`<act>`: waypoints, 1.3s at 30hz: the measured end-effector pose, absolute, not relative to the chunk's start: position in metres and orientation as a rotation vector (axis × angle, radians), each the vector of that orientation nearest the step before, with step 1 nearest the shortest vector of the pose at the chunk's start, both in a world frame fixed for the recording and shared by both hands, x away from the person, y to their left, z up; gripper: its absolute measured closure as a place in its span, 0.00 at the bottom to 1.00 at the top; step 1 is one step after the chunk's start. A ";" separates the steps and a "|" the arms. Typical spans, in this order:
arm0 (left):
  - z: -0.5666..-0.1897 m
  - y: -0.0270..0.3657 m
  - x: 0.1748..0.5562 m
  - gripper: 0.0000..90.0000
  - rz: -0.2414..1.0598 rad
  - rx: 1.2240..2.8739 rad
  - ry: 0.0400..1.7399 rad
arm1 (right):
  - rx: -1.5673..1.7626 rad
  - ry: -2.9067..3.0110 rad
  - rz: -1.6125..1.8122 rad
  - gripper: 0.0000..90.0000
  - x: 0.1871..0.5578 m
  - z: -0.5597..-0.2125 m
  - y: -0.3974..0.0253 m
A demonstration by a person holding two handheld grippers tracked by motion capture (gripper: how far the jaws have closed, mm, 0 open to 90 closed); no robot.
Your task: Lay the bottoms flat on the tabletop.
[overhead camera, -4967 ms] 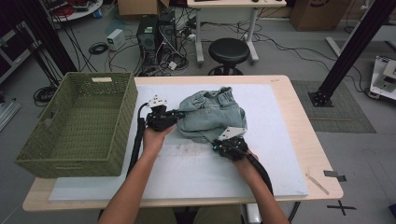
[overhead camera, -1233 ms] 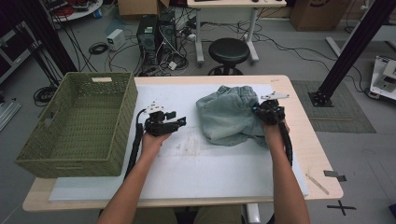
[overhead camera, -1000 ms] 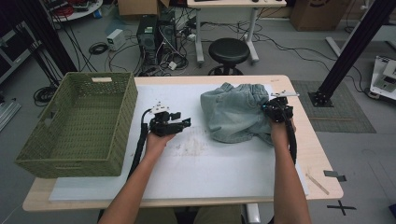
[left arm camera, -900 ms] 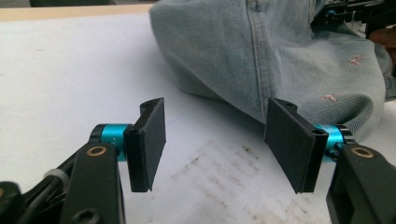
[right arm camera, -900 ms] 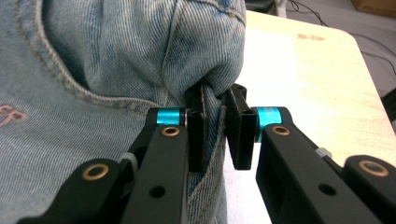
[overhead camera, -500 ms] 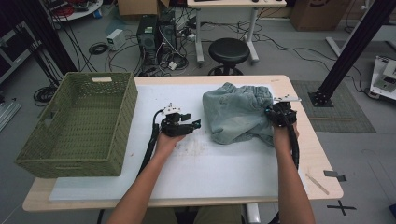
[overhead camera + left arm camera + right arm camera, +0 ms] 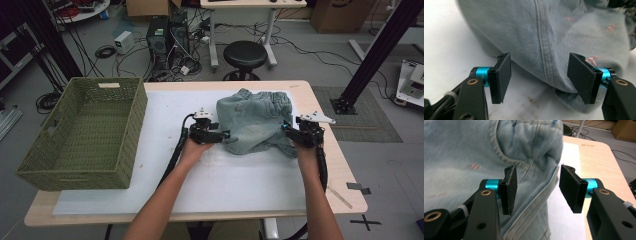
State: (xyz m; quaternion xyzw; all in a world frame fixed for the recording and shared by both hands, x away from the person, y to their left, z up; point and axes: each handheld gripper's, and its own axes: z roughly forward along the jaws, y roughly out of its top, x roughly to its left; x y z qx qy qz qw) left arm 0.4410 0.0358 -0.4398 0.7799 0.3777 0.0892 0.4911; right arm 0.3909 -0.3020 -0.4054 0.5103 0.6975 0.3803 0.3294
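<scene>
Left gripper view blurs the denim shorts [image 7: 554, 37] beyond its claw [image 7: 540, 77].

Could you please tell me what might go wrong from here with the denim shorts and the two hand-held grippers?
1. The left hand-held gripper is open around the lower edge of the crumpled light-blue denim shorts, where layers overlap; closing may pinch several layers.
2. The right hand-held gripper is open over a thick seam; the bulky fabric might slip out.
3. The green woven basket sits far across the white mat; a loose garment could drag.
</scene>
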 end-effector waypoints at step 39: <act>-0.419 0.167 0.402 0.91 0.427 1.654 1.086 | 1.106 2.144 1.244 0.51 0.380 -0.404 -0.240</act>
